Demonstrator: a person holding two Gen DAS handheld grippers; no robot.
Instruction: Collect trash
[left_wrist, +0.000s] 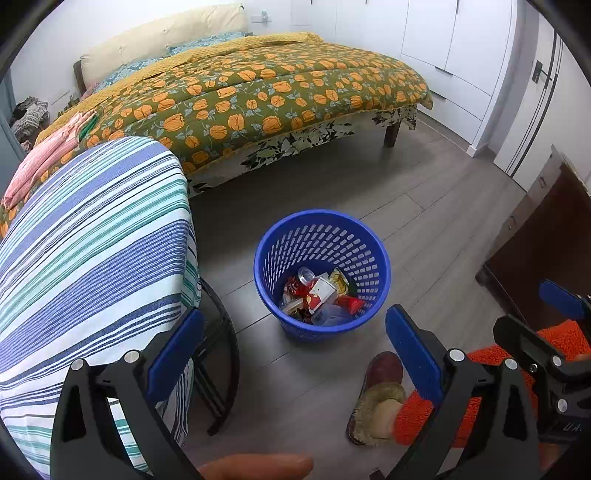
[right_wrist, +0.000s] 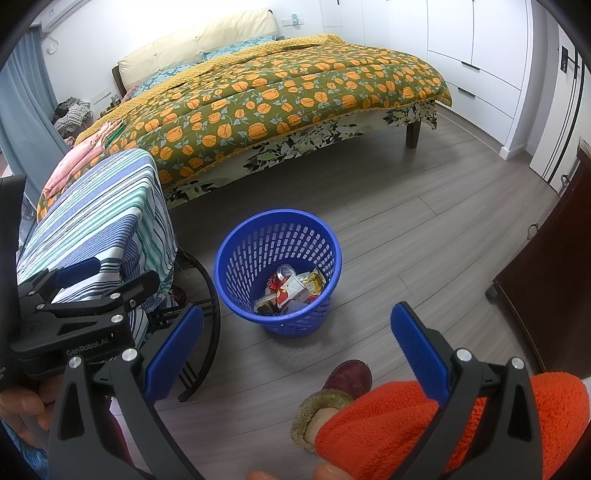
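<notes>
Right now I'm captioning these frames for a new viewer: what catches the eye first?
The blue basket stands mid-floor, with wrappers and a can in its bottom. Behind it runs the bed's orange-flowered quilt; a striped cloth drapes furniture at left. In the foreground, both the left gripper and right gripper hang open and empty.

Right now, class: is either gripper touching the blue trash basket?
Apart. In both wrist views the blue trash basket stands on bare floor beyond the open left gripper and right gripper, with floor showing between.
</notes>
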